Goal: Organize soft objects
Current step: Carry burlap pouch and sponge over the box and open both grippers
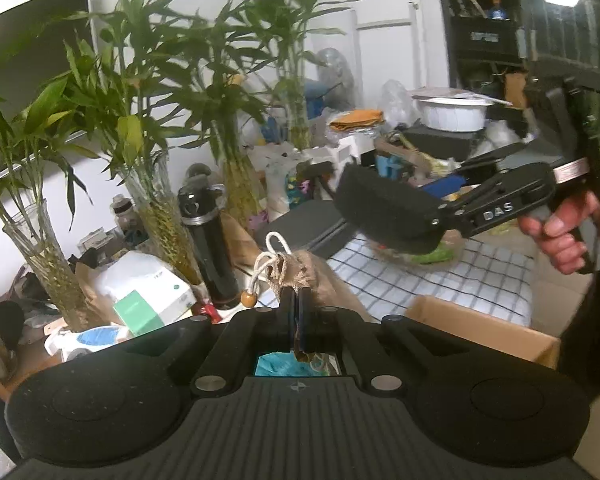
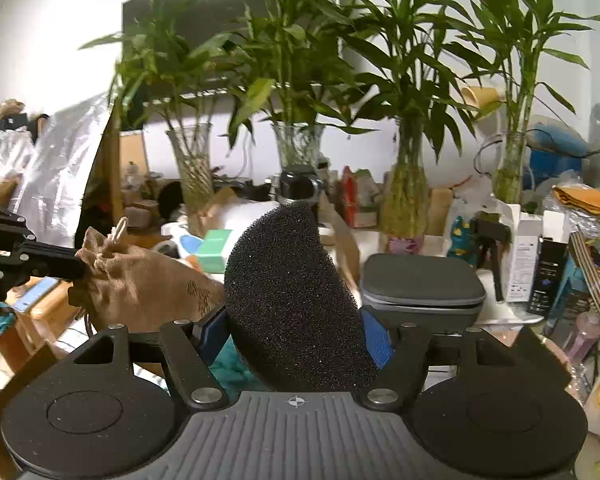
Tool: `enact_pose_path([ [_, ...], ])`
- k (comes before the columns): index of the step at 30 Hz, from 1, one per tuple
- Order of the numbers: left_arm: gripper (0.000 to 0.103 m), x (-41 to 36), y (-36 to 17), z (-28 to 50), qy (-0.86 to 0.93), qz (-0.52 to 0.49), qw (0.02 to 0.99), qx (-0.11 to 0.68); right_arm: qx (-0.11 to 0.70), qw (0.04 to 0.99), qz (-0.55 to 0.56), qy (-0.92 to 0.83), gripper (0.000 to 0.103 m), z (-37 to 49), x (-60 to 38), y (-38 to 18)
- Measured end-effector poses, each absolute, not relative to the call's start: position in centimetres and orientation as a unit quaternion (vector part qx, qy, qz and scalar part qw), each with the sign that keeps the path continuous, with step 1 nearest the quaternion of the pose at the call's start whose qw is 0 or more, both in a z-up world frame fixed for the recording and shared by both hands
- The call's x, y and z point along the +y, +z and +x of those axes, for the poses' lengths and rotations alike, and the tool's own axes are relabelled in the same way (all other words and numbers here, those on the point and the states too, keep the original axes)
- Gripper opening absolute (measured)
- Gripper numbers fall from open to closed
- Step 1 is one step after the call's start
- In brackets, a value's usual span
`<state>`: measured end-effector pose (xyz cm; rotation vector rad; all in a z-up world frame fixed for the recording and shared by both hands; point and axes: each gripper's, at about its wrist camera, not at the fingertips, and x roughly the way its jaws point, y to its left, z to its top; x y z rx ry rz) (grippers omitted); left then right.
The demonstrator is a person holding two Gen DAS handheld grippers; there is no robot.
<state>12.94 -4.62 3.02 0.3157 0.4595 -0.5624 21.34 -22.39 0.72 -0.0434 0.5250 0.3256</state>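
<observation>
My left gripper (image 1: pixel 298 300) is shut on the neck of a brown burlap drawstring pouch (image 1: pixel 320 276) with a white cord and a wooden bead, held in the air. The pouch also shows in the right wrist view (image 2: pixel 140 280), with the left gripper (image 2: pixel 78 270) pinching its neck at the far left. My right gripper (image 2: pixel 296 320) is shut on a black foam sponge (image 2: pixel 296 304) that stands up between its blue pads. In the left wrist view the right gripper (image 1: pixel 436 216) holds the sponge (image 1: pixel 388 208) at the upper right, above a checked cloth (image 1: pixel 440 280).
Several glass vases of lucky bamboo (image 1: pixel 160 208) stand along the cluttered table back, with a black bottle (image 1: pixel 210 240) among them. An open cardboard box (image 1: pixel 480 328) lies below the grippers. A grey zip case (image 2: pixel 420 284) sits right of the sponge. A teal cloth (image 1: pixel 276 364) shows beneath.
</observation>
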Motion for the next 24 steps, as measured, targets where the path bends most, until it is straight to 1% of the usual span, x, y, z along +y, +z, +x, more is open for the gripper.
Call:
enact_pose_path([
  [11,0.002,-3.3,4.0,8.2,-0.258,0.179,0.917,0.247,0.29,0.925,-0.047,0.24,0.072,18.5,-20.6,0.2],
  [18,0.002,-2.2,2.2,6.1,-0.251,0.168,0.912,0.277,0.307,0.909,-0.063,0.274,0.072,16.9,-19.2,-0.5],
  [24,0.002,-0.9,1.7,4.9,-0.235,0.151,0.914,0.293,0.323,0.894,-0.072,0.303,0.072,15.9,-18.1,-1.0],
])
